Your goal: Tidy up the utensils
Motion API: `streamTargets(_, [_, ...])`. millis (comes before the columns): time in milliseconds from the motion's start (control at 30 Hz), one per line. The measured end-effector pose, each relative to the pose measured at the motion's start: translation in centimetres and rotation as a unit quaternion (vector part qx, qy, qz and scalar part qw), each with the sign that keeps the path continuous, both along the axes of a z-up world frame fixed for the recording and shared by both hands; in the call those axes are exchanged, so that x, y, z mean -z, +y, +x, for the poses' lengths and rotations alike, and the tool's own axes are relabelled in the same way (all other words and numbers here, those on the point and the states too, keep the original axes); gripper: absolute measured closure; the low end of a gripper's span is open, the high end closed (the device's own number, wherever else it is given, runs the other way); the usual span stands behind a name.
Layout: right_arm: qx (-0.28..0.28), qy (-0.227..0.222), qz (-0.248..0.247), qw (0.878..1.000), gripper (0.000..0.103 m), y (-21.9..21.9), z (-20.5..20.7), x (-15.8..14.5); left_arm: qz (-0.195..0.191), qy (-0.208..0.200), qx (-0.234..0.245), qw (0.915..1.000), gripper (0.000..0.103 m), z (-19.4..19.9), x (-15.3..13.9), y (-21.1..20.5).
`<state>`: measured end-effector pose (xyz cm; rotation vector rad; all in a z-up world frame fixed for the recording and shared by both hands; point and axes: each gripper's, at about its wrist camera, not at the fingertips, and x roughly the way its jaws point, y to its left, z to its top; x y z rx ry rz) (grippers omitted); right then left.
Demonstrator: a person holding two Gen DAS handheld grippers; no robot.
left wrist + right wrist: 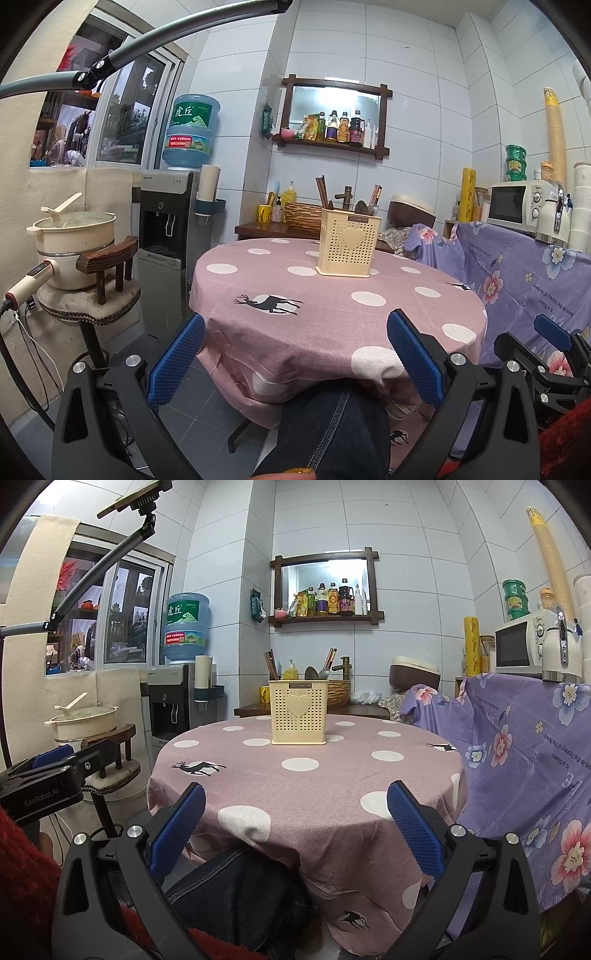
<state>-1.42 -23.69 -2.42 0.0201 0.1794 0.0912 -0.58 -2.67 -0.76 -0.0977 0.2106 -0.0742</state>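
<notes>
Both grippers hang low in front of the near edge of the round table (332,775), level and pointed across it toward the far wall, above the person's jeans-clad knee (332,428). The left gripper (295,354) has its blue fingers (177,358) spread wide with nothing between them, and sits toward the table's left side. The right gripper (295,830) is likewise spread wide and empty, its fingers (413,830) framing the cloth's near edge. Each shows in the other's camera: the right one at the right edge of the left view (554,354), the left one at the left edge of the right view (48,775), so they are side by side and apart. A red sleeve (26,867) shows beside the left gripper in the right view.

The holder (299,712), a cream perforated box with a heart on its front, stands upright on the far half of the pink dotted cloth, well apart from both grippers. Spoons (317,672) stand in it toward the right and chopsticks (270,663) rise at its left and right, though whether those at the far back belong to it or the counter behind is unclear. No utensils lie loose on the cloth.

Left of the table stand a water dispenser (166,214) and a cream pot (75,236) on a stool; at the right a microwave (517,206) sits above a floral purple cloth (517,746).
</notes>
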Motion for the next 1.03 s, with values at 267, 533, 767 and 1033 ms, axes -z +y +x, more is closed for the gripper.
streamTargets(267, [0.0, 0.001, 0.0, 1.0, 0.006, 0.07, 0.05, 0.11, 0.001, 0.002, 0.003, 1.0, 0.005, 0.16, 0.1, -0.13])
streamTargets(533, [0.0, 0.001, 0.0, 1.0, 0.006, 0.08, 0.01, 0.0, 0.0, 0.002, 0.002, 1.0, 0.005, 0.17, 0.09, -0.12])
streamTargets(767, [0.0, 0.001, 0.0, 1.0, 0.006, 0.09, 0.01, -0.05, 0.0, 0.003, -0.002, 1.0, 0.005, 0.18, 0.45, -0.12])
streamTargets(1033, [0.0, 0.003, 0.0, 1.0, 0.006, 0.26, -0.02, 0.41, -0.001, 0.004, -0.002, 1.0, 0.005, 0.19, 0.49, -0.15])
